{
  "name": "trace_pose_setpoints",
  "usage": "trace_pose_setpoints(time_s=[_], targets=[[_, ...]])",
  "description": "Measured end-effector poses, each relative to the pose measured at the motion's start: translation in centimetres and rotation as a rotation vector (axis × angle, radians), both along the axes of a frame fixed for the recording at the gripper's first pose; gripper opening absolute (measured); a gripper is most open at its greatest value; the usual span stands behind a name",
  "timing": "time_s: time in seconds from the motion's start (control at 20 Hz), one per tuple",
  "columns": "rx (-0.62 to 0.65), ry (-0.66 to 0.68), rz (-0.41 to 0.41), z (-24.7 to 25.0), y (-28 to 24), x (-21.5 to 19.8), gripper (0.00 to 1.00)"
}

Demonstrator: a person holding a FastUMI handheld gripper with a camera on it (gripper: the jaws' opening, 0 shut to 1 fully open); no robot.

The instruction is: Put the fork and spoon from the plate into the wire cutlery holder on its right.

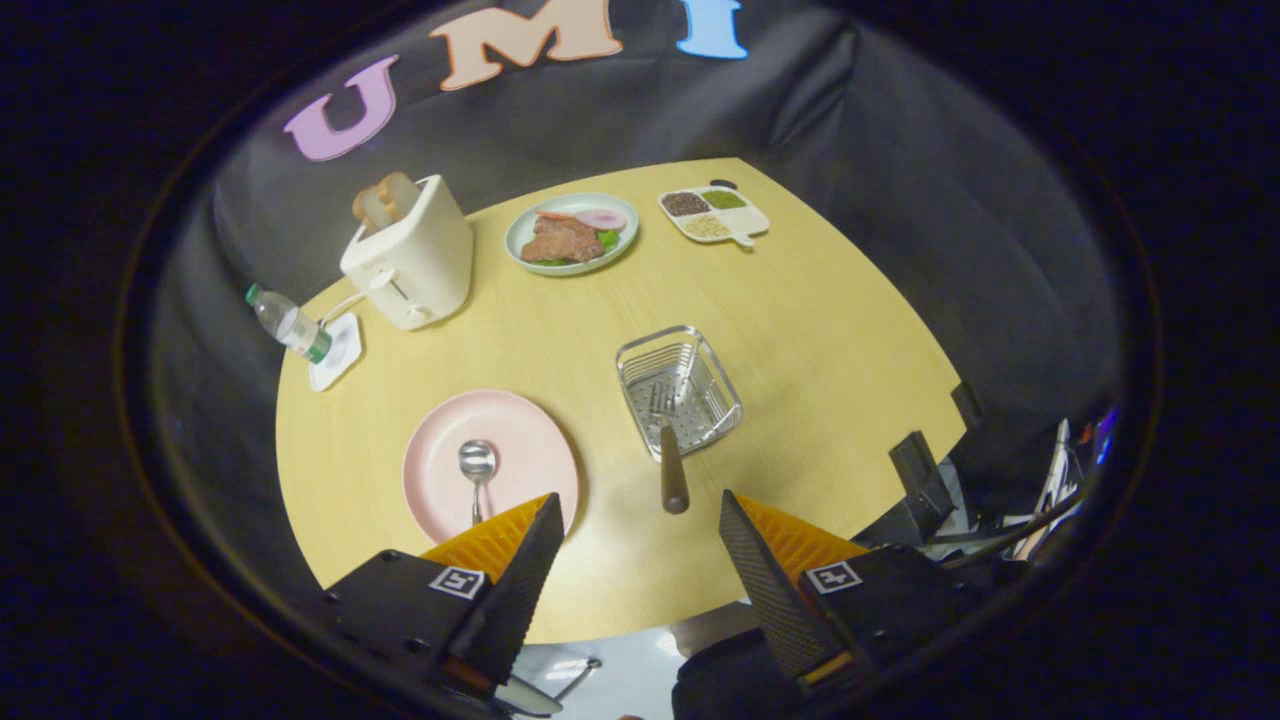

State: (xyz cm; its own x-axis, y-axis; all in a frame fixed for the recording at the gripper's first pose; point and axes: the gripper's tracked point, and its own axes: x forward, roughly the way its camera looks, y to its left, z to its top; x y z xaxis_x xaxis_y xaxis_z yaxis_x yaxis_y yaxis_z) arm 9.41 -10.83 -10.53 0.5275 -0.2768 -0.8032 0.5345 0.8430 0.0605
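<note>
Spoon (477, 470) lay lower left on the plate (530, 440), handle pointing toward my left finger (520, 580); my gripper (638, 560) hung released, empty; fork (668, 440) already in the holder (640, 355).

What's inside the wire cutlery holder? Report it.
The fork stands in the wire cutlery holder, tines down, its dark handle leaning out over the rim. The spoon is on the pink plate. The gripper is open.
</note>
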Motion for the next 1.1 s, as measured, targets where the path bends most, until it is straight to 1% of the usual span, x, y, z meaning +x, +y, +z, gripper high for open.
trace_pose_setpoints(time_s=[0.15,0.3,0.45,0.55,0.7,0.9,1.1], targets=[[-0.08,-0.058,0.067,0.5,1.7,-0.2,0.99],[-0.13,-0.149,0.13,0.8,4.3,0.2,0.99],[-0.243,-0.223,0.195,0.7,5.9,0.4,1.0],[-0.261,-0.287,0.227,0.2,8.1,0.9,1.0],[-0.288,-0.344,0.228,-1.7,10.5,1.0,1.0],[-0.332,-0.344,0.272,-5.4,13.8,0.9,1.0],[-0.32,-0.356,0.277,-8.4,16.1,1.4,1.0]])
